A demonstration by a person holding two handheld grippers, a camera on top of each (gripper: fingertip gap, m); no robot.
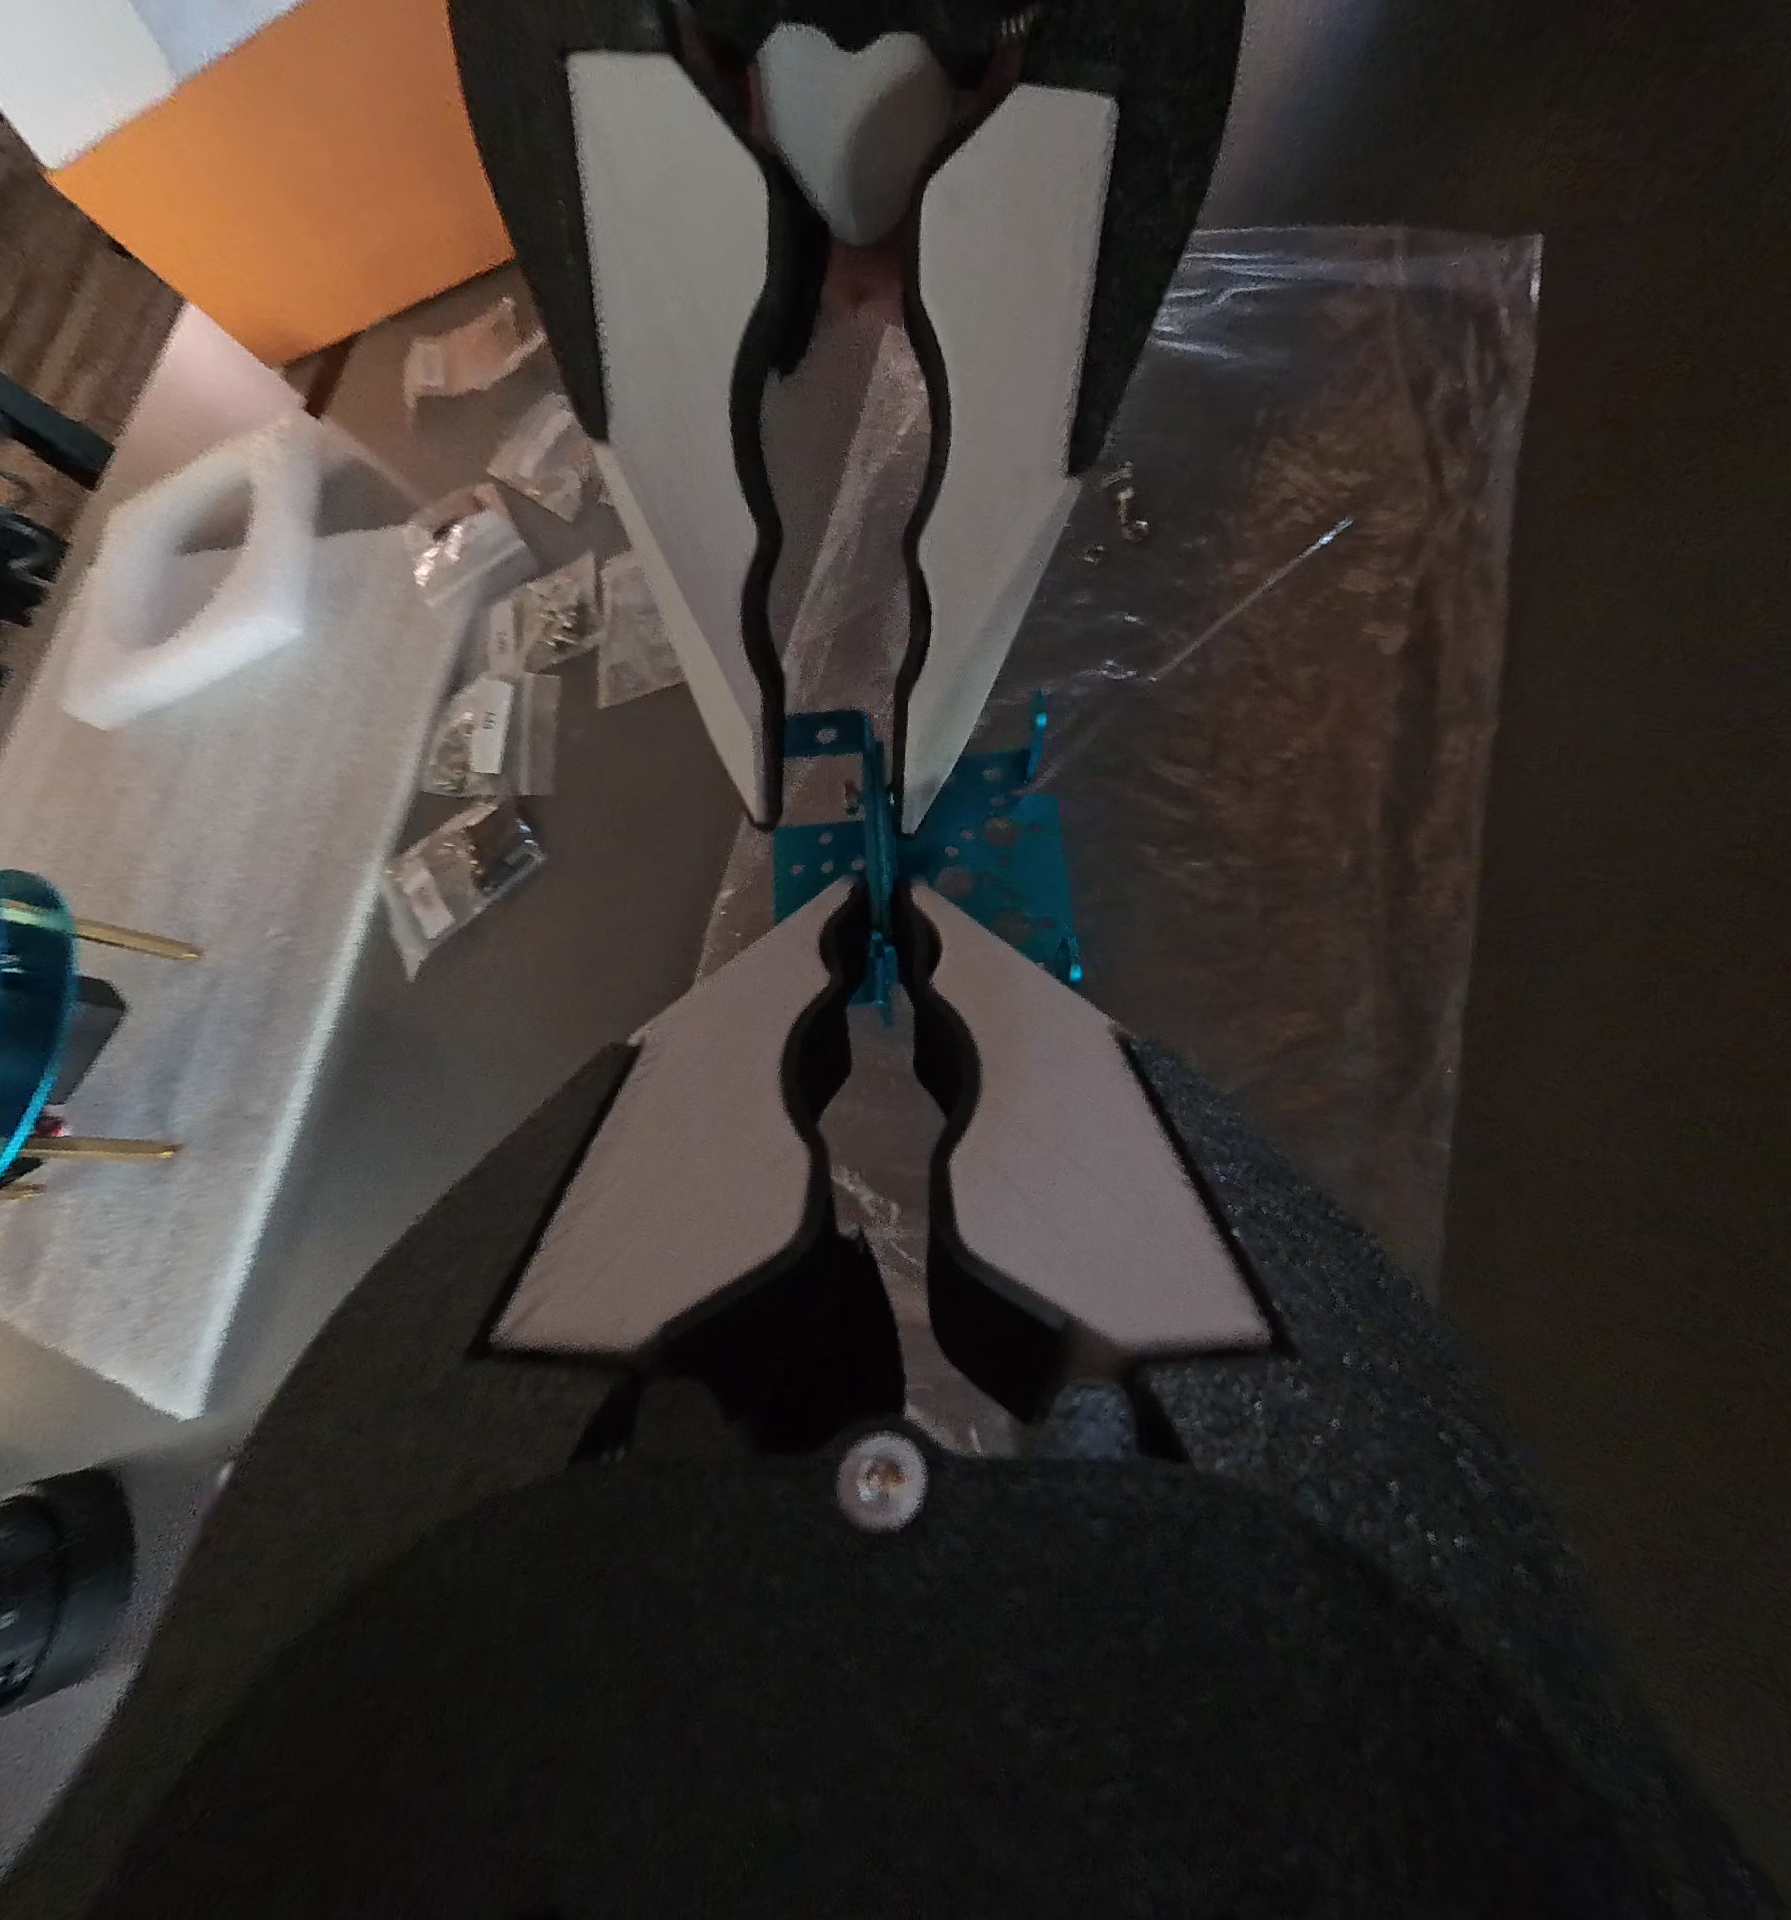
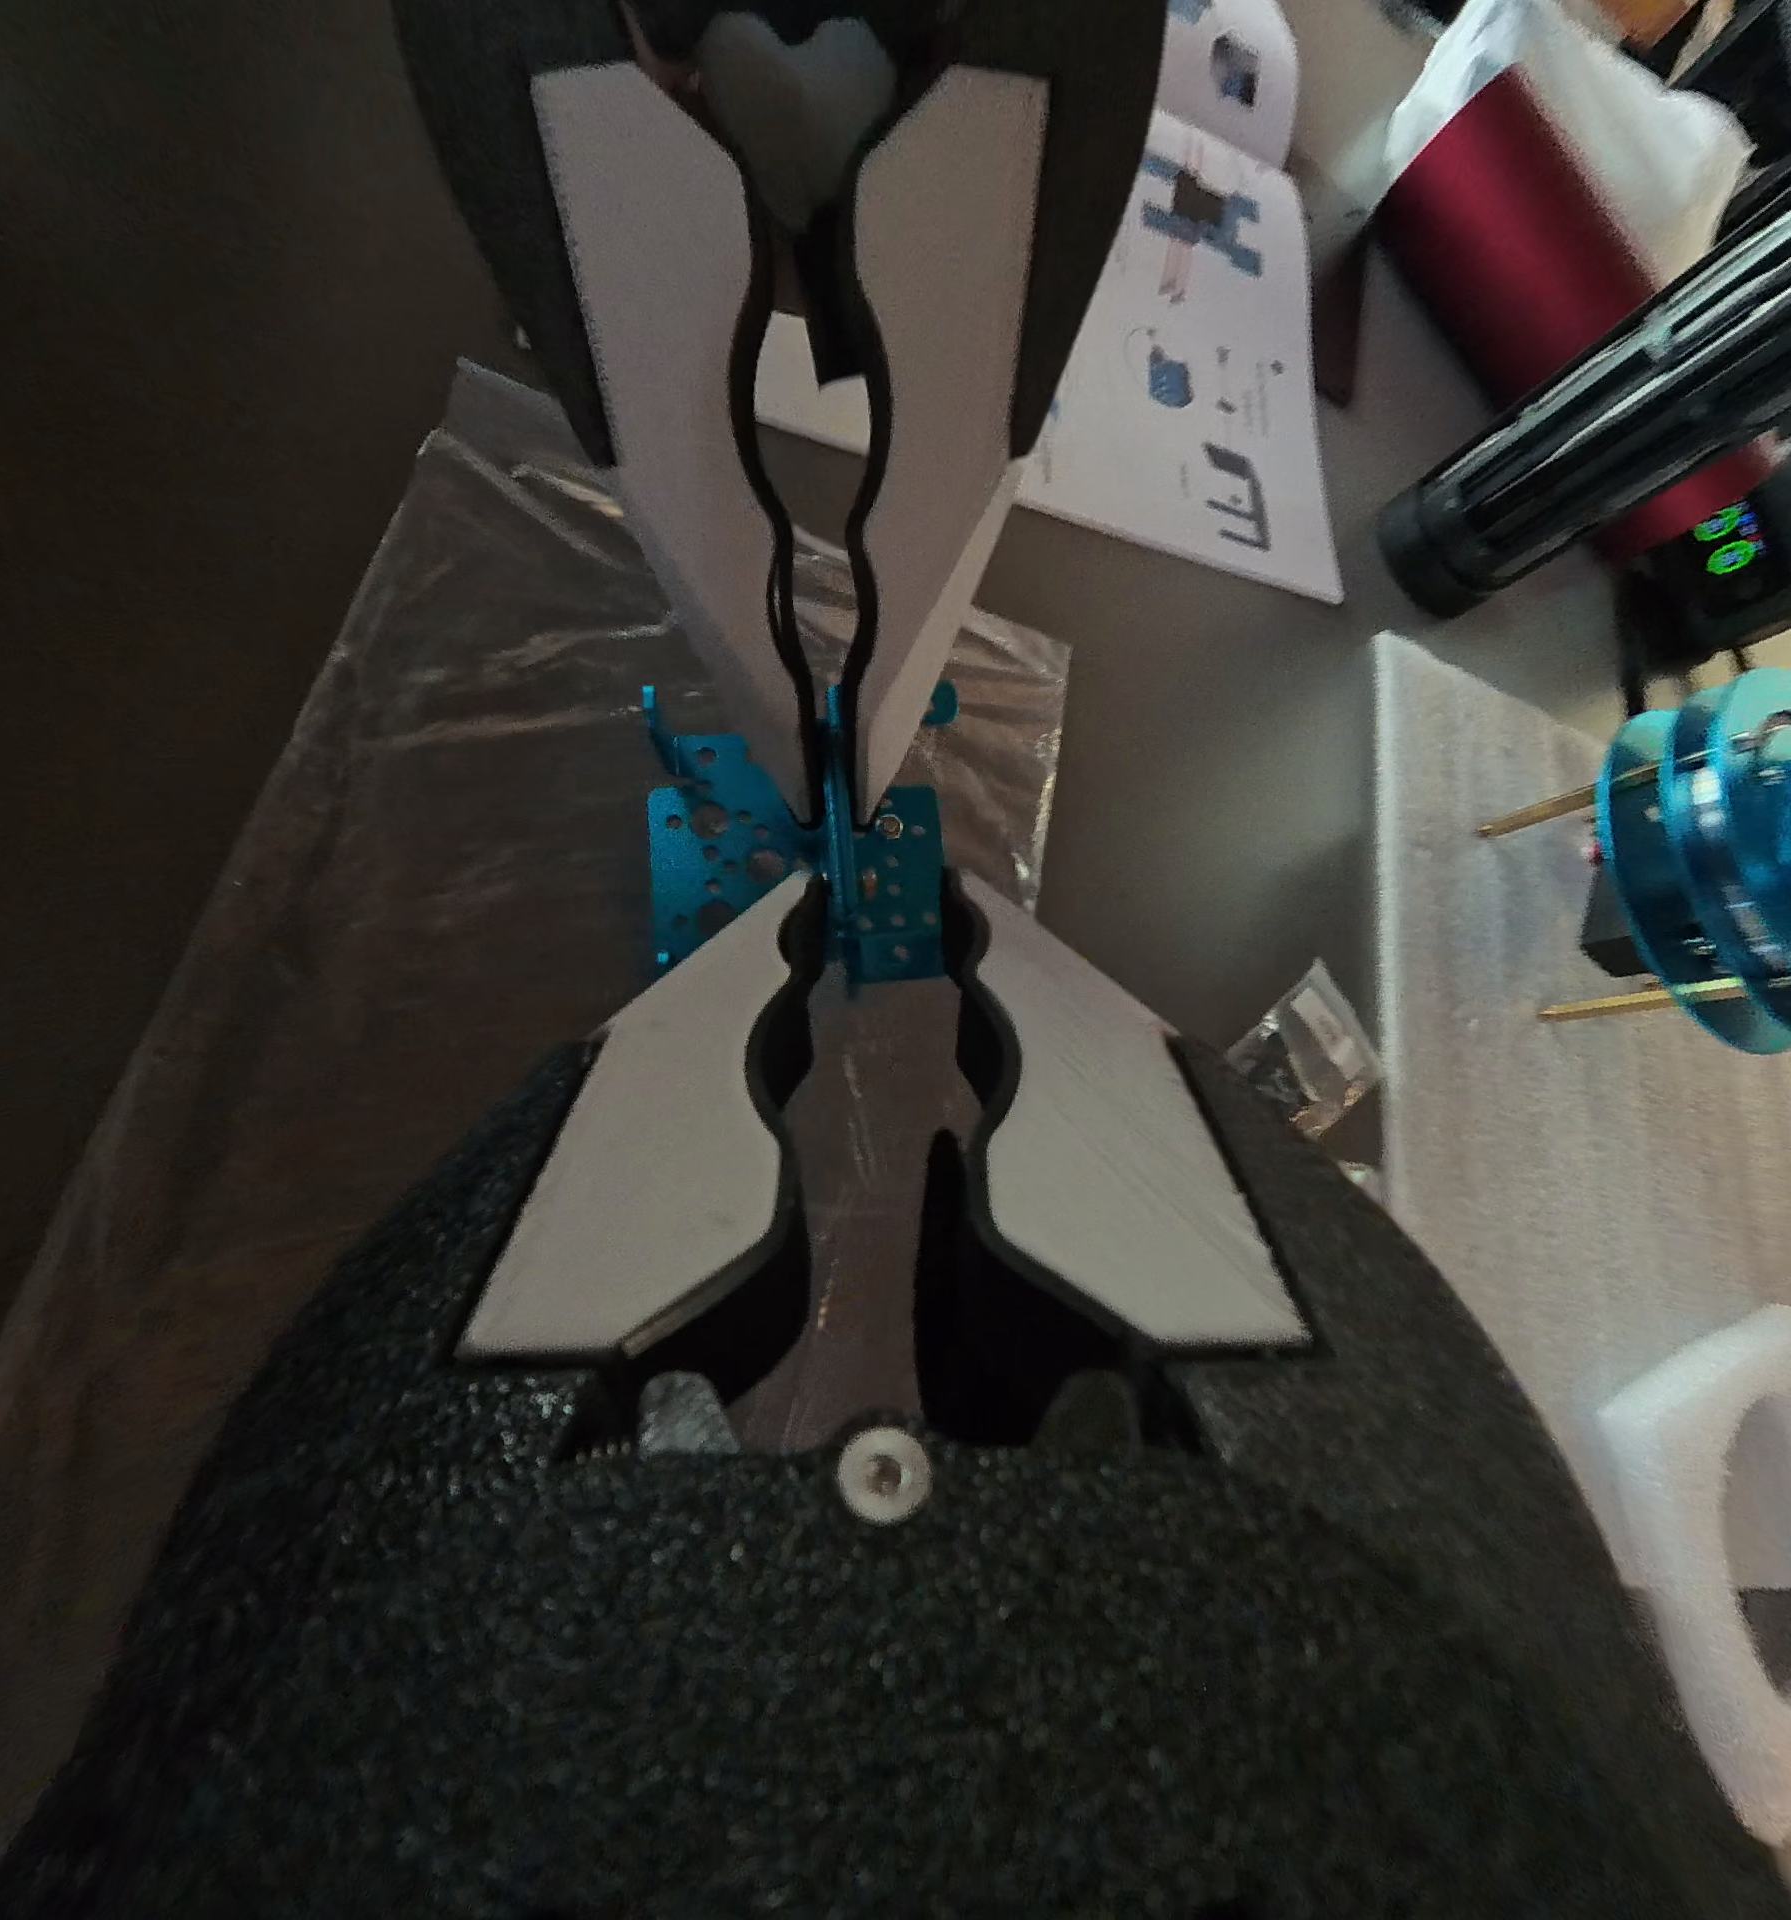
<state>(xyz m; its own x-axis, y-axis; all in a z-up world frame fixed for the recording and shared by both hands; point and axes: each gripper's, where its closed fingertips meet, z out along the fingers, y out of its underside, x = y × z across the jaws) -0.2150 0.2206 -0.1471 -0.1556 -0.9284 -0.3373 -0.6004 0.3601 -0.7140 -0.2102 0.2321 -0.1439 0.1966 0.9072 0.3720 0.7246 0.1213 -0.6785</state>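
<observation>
Dark, matte brown table under everything, dim toward the frame edges. Over it, a crinkled clear plastic sheet, glossy and creased. At left in the left wrist view, a grainy white foam slab, cut off by the lower edge, with a foam block bearing a six-sided hole on top. At centre, a thin blue metal bracket, perforated with round holes and folded into upright flanges, largely hidden by white wedge-shaped fingers with wavy black pads. Left gripper pinched narrow on one upright flange; right gripper closed from the opposite side around a slightly wider folded part of the same bracket. Unclear whether resting on the sheet or lifted. Smaller still: translucent blue discs on brass posts at right, blurred; small clear bags of hardware, contents too small to tell.
</observation>
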